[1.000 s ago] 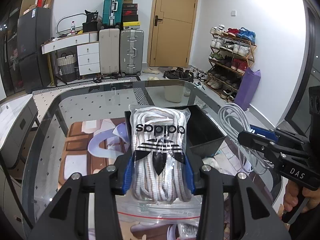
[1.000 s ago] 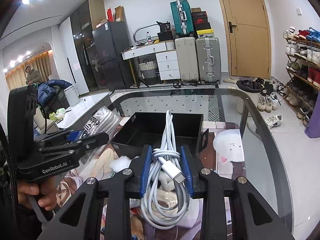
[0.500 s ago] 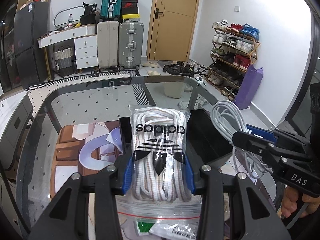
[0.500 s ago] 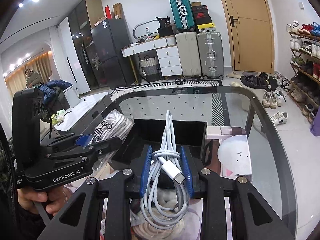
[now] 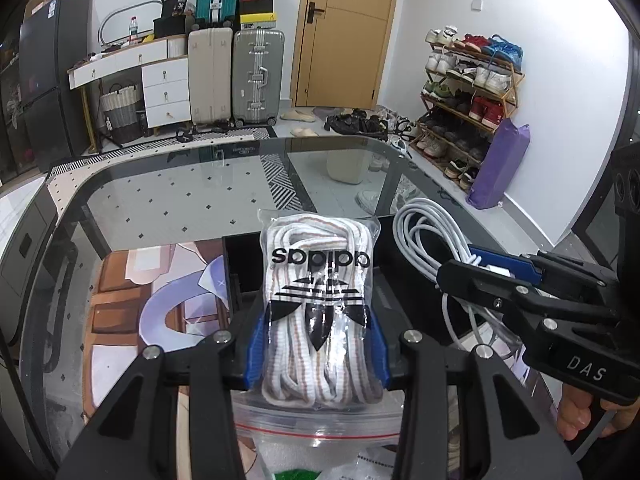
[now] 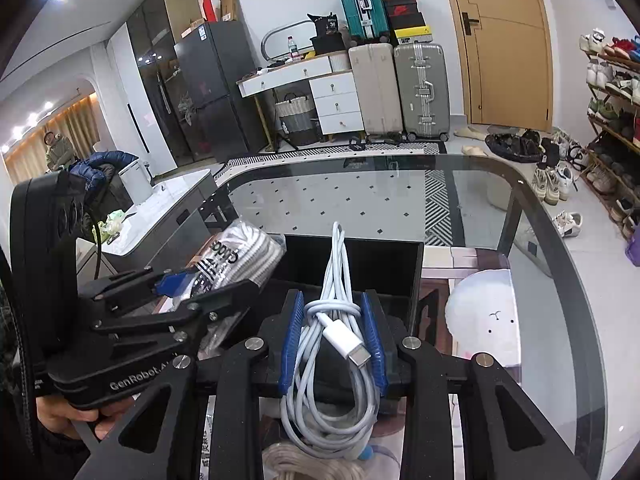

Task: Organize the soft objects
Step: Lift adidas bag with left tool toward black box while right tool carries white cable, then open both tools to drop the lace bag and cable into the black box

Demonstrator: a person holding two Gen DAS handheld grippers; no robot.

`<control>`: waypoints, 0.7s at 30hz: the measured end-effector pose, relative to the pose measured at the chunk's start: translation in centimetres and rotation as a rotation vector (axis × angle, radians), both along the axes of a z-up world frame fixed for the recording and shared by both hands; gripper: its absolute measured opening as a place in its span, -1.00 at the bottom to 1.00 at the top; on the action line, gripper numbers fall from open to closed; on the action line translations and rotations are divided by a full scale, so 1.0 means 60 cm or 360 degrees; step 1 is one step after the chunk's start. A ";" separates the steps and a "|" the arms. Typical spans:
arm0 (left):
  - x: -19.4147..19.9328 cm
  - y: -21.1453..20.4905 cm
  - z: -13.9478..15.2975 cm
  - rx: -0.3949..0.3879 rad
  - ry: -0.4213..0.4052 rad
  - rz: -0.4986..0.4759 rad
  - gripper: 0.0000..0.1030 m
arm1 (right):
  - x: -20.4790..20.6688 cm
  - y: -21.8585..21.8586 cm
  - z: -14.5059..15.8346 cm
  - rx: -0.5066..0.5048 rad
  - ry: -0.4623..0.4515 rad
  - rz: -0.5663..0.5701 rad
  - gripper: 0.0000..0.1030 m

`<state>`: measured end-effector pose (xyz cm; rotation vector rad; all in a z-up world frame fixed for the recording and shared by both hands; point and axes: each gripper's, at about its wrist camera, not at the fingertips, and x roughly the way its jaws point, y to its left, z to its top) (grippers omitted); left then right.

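The left gripper (image 5: 316, 344) is clamping a clear plastic bag of white-and-tan striped shoelaces with a black trefoil logo (image 5: 320, 304) between its blue pads (image 5: 255, 350). The bag is standing upright between the fingers, raised above the near edge of an open black rectangular storage box (image 5: 248, 268) that is sitting on the glass-topped table (image 5: 180, 200).

The right gripper (image 6: 332, 340) is clenching a coiled white charging cable with a USB-C plug (image 6: 336, 320); the plug is lying across the bundle between the blue pads (image 6: 291, 344). The cable loop is extending forward over the black box (image 6: 380, 264).

In the right wrist view, the left gripper (image 6: 188, 296) is positioned just to the left, with the shoelace bag (image 6: 236, 256) at the box's left rim. In the left wrist view, the right gripper (image 5: 492, 276) and cable (image 5: 424, 240) are located at the box's right side.

A clear zip bag with a red seal line (image 5: 316, 432) is lying below the left gripper.
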<state>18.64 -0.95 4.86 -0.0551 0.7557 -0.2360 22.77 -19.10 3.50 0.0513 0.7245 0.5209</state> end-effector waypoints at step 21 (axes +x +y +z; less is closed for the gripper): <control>0.028 -0.026 -0.012 0.0074 0.0062 -0.0033 -0.16 | 0.061 -0.006 -0.028 0.0008 0.0114 -0.0041 -0.44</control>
